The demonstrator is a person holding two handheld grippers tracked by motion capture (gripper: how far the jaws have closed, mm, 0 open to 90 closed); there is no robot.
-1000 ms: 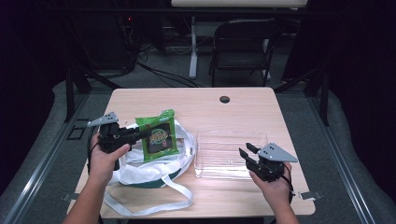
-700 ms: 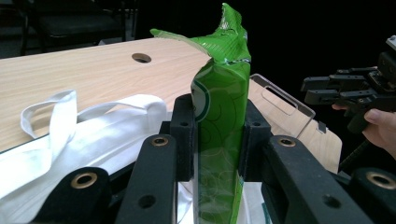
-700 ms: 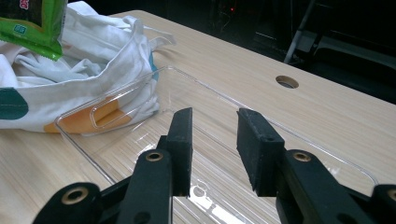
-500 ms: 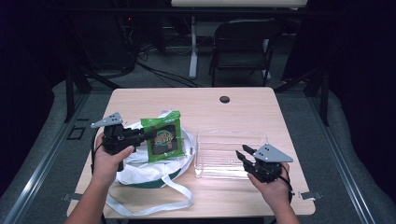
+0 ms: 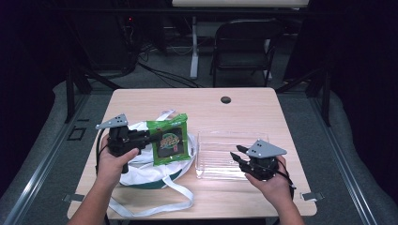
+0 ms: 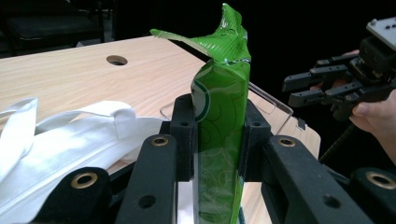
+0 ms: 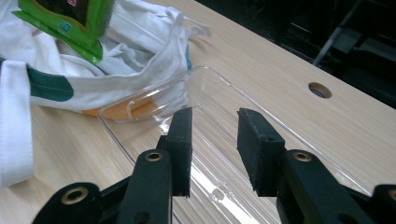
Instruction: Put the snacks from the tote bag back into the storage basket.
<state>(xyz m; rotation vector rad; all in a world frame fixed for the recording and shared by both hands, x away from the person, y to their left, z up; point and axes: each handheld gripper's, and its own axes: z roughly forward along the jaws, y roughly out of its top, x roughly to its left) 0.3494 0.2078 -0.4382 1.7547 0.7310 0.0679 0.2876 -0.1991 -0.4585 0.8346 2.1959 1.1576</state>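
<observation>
On the wooden table (image 5: 244, 108) I've got, left to right, a white cloth bag (image 5: 141, 168) with a green band, then a clear plastic tray (image 5: 220, 140) just beside it. The bag's straps trail toward the table's near edge. One corner of the tray touches or overlaps the bag fabric in the right gripper view; can't tell which.

My left gripper (image 5: 151, 136) is clamped on the green snack packet (image 5: 170, 143), jaws squeezing its left edge. In the left gripper view the packet stands edge-on between the pads, its crumpled top rising above them. The packet is held up over the bag, off the table, its right edge close to the tray's left wall.

My right gripper (image 5: 237, 154) sits at the tray's near right corner, jaws apart with nothing between them, pointing left across the tray. In its own view the pads hang over the tray's clear floor; can't tell whether they touch it.

Small dark hole (image 5: 225, 100) in the tabletop at the far side, well apart from everything. Folding chair (image 5: 244, 47) beyond the table.
</observation>
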